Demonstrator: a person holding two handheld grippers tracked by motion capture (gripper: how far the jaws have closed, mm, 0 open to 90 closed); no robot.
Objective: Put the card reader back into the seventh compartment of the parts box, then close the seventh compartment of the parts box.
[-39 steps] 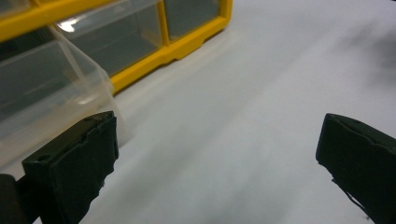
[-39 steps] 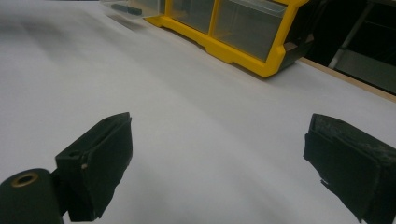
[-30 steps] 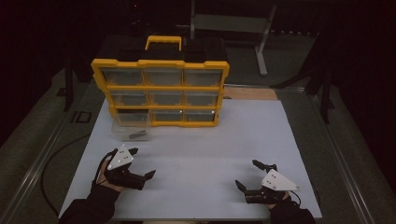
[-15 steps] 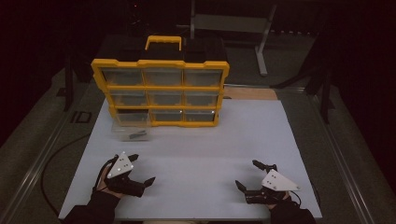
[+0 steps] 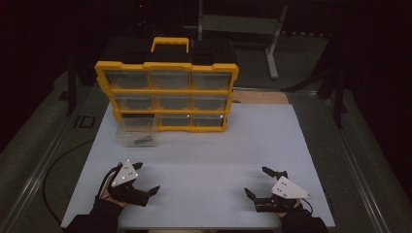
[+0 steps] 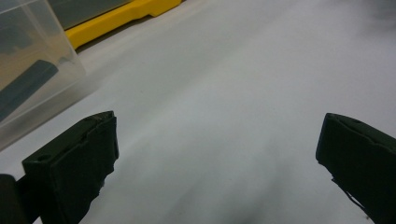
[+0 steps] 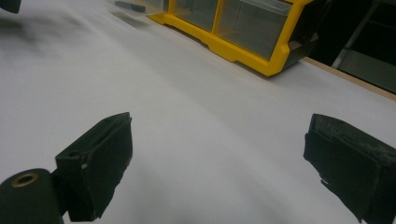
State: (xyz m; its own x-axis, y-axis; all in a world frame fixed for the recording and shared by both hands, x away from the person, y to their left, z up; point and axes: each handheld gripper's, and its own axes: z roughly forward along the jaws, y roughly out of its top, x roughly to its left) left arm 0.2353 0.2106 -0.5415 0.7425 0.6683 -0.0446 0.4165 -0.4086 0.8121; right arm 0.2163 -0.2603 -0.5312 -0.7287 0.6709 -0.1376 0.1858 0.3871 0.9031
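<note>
A yellow organizer (image 5: 165,94) with clear drawers stands upright at the back of the white table top (image 5: 209,145). One clear drawer (image 5: 137,137) lies out on the table in front of its lower left corner, with a dark item inside. My left gripper (image 5: 147,177) rests open near the front left edge, nothing between its jaws. My right gripper (image 5: 256,181) is open at the front right, also empty. In the left gripper view the gripper (image 6: 217,158) points past the clear drawer (image 6: 28,79). In the right gripper view the gripper (image 7: 219,163) faces the organizer (image 7: 233,37).
A wooden strip (image 5: 260,97) borders the table's back right edge. A cable (image 5: 58,165) curls off the left side. A metal stand (image 5: 272,43) is behind in the dark. Bare white surface lies between the grippers and the organizer.
My left gripper has slid a little toward the table's front edge. The right gripper has stayed put.
</note>
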